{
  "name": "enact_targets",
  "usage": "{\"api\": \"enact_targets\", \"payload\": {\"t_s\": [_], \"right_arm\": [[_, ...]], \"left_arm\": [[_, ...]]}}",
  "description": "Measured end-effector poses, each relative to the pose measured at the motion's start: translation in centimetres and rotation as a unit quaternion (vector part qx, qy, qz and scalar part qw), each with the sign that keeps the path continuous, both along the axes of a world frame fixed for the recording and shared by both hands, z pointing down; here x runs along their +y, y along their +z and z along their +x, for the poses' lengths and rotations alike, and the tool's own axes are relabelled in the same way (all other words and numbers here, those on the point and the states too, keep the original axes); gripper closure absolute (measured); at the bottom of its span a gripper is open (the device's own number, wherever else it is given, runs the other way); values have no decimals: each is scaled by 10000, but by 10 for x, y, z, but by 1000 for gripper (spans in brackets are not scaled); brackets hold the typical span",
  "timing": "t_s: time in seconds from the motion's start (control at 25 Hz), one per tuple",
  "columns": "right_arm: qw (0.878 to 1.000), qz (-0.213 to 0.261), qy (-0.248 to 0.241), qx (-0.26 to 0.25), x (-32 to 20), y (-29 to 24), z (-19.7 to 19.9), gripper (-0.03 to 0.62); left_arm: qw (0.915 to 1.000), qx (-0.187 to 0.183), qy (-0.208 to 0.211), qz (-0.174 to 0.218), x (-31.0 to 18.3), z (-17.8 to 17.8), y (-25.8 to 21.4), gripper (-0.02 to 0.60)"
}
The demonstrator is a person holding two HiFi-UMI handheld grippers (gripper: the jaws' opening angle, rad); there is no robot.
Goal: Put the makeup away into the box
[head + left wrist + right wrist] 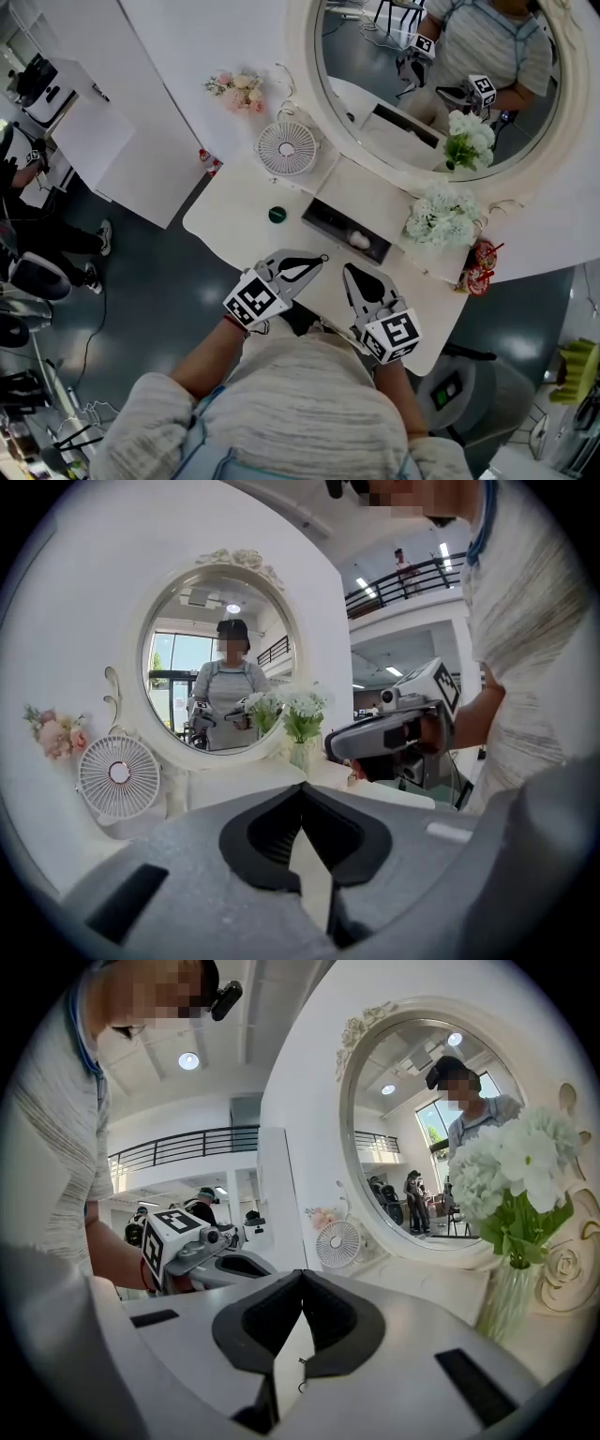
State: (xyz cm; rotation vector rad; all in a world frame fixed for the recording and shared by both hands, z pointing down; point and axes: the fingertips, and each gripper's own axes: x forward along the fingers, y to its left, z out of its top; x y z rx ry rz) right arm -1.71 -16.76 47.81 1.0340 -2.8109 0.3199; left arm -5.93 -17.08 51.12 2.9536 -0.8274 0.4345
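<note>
A dark open box (323,212) lies on the white vanity table (234,211) under the mirror, with a pale rounded item (359,241) inside it. A small green round piece (277,215) sits on the table left of the box. My left gripper (322,259) hovers just in front of the box, jaws shut with nothing between them (302,785). My right gripper (348,270) is close beside it on the right, jaws also closed and empty (302,1272). Each gripper shows in the other's view: the right gripper (394,733) and the left gripper (202,1246).
A small white fan (287,148) stands at the back left of the table. White flowers in a vase (443,216) stand right of the box, red trinkets (480,262) beyond them. The round mirror (441,84) backs the table. Pink flowers (239,91) hang on the wall.
</note>
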Motion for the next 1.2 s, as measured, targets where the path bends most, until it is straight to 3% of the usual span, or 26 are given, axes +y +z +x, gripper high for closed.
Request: {"api": "enact_targets", "payload": {"t_s": [0.32, 1.2], "right_arm": [[9997, 69, -54, 208, 6, 4, -6, 586], [9998, 123, 6, 147, 9, -2, -8, 586]], "left_arm": [[9999, 107, -48, 6, 10, -3, -3, 568], [9998, 197, -100, -27, 16, -10, -7, 566]]}}
